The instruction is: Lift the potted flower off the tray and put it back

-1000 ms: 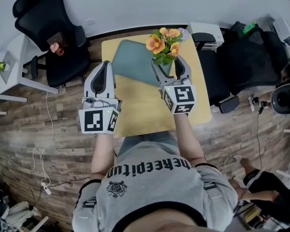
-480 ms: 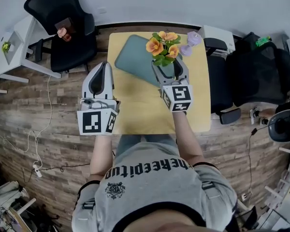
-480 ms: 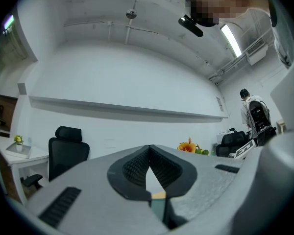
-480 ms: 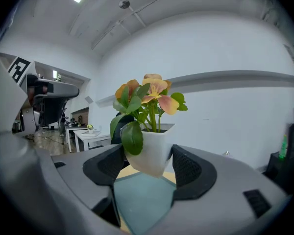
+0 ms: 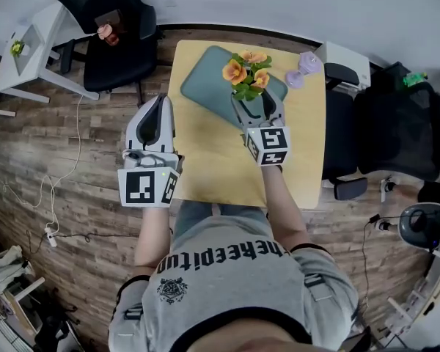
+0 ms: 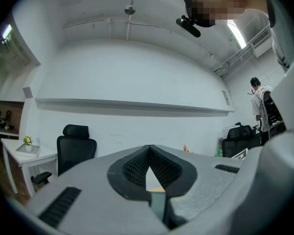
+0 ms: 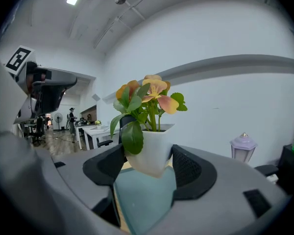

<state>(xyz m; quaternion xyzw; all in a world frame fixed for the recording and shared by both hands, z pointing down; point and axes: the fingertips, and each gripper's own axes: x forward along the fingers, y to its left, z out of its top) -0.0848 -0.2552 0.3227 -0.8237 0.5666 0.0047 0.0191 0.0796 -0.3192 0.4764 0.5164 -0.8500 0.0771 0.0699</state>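
The potted flower [image 5: 246, 75], orange blooms in a white pot [image 7: 152, 148], hangs just above the teal tray [image 5: 204, 81] on the yellow table [image 5: 220, 167]. My right gripper [image 5: 255, 101] is shut on the pot, its dark pads pressing both sides [image 7: 149, 155]. The tray [image 7: 144, 199] shows right under the pot's base in the right gripper view. My left gripper [image 5: 160, 100] hovers by the table's left edge, jaws shut tip to tip with nothing between them [image 6: 148, 148].
A small purple lantern [image 5: 306, 66] stands at the table's far right corner [image 7: 243, 146]. A black office chair [image 5: 110, 42] and a white side table [image 5: 22, 57] are at the far left. Dark chairs [image 5: 396, 123] crowd the right side.
My right gripper has come down with the potted flower, closer to the tray. The left gripper has sunk slightly and stays shut.
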